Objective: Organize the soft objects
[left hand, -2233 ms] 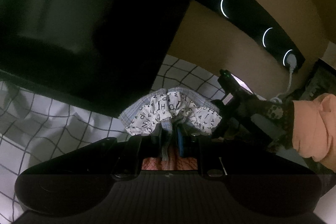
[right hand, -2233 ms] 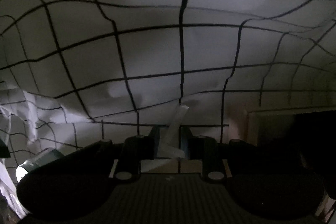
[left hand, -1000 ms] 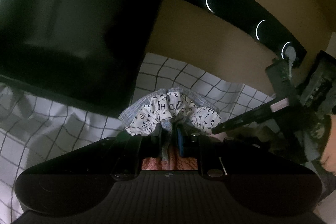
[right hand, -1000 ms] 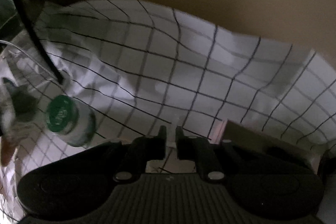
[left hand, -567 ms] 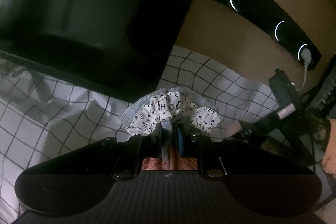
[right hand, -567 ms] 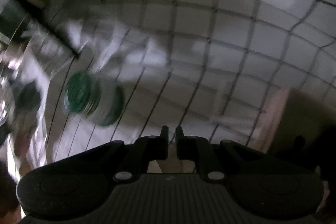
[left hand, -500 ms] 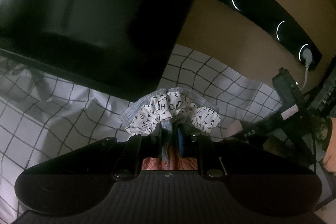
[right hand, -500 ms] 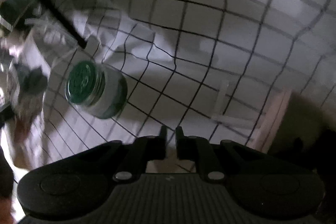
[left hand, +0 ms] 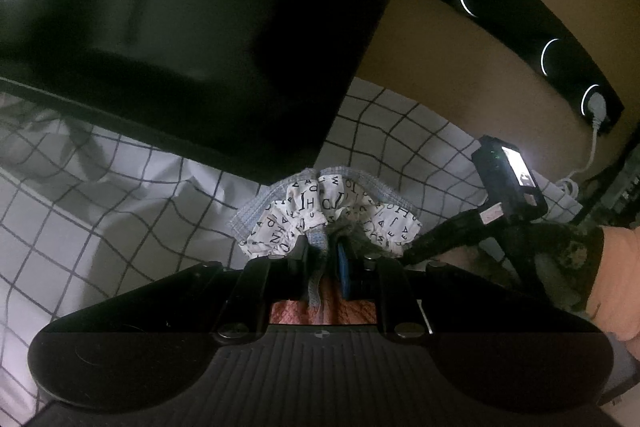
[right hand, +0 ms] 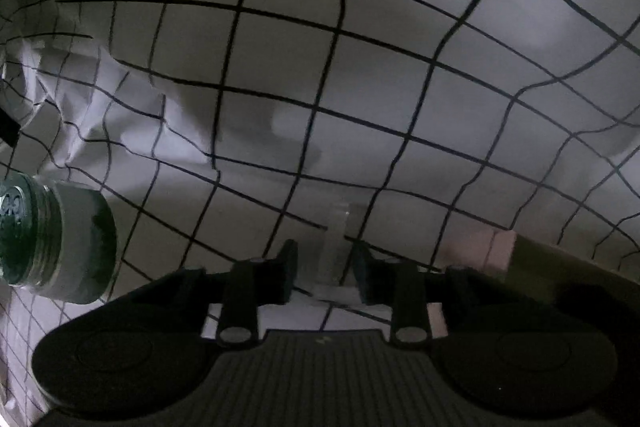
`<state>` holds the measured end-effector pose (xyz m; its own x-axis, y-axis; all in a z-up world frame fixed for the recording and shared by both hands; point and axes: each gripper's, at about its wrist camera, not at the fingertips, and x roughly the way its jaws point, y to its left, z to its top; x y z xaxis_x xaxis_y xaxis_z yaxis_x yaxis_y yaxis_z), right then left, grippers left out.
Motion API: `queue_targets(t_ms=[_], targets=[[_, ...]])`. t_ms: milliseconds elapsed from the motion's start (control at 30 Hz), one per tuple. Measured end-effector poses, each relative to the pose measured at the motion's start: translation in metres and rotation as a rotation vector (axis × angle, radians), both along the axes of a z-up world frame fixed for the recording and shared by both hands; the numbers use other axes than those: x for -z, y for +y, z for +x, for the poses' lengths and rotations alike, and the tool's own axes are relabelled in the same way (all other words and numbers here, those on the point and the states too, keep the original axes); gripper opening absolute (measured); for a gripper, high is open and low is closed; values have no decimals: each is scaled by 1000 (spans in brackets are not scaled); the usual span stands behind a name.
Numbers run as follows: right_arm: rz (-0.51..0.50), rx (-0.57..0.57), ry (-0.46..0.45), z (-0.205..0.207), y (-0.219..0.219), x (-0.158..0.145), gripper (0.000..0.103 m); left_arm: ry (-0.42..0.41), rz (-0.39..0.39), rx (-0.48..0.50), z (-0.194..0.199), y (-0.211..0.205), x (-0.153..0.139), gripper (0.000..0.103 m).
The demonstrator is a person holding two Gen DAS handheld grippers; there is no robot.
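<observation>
My left gripper is shut on a white scrunchie printed with black letters and edged in blue-grey, held above the white checked cloth. My right gripper is open low over the same checked cloth, its jaws on either side of a small clear plastic strip that lies on the cloth. In the left wrist view the right gripper's black body and the hand that holds it show at the right.
A big black box hangs over the cloth at the upper left. A green-lidded jar lies on its side at the left. A pink and tan box edge sits at the right. A black strip with lit rings runs along the tan wall.
My right gripper has come down close to the cloth and opened around the clear strip. The jar has slid toward the left edge of its view. My left gripper keeps hold of the scrunchie.
</observation>
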<state>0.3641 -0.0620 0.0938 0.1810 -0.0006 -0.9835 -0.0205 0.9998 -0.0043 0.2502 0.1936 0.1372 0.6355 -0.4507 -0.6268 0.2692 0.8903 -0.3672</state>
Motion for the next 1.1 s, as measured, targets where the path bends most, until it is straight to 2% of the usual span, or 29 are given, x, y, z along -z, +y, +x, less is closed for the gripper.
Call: queue_targets(t_ms=[133, 267, 667, 867, 1100], targets=[[40, -1, 14, -1, -5, 9, 12, 7, -5, 13, 0, -3, 2, 17], [49, -13, -15, -10, -7, 1, 11, 9, -2, 41, 0, -10, 2, 17], [62, -103, -243, -49, 31, -83, 12, -79, 38, 73, 6, -36, -25, 17], [44, -109, -333, -81, 24, -125, 12, -130, 33, 124, -5, -62, -49, 17], [13, -69, -427, -125, -9, -168, 12, -167, 37, 198, -23, -107, -64, 17]])
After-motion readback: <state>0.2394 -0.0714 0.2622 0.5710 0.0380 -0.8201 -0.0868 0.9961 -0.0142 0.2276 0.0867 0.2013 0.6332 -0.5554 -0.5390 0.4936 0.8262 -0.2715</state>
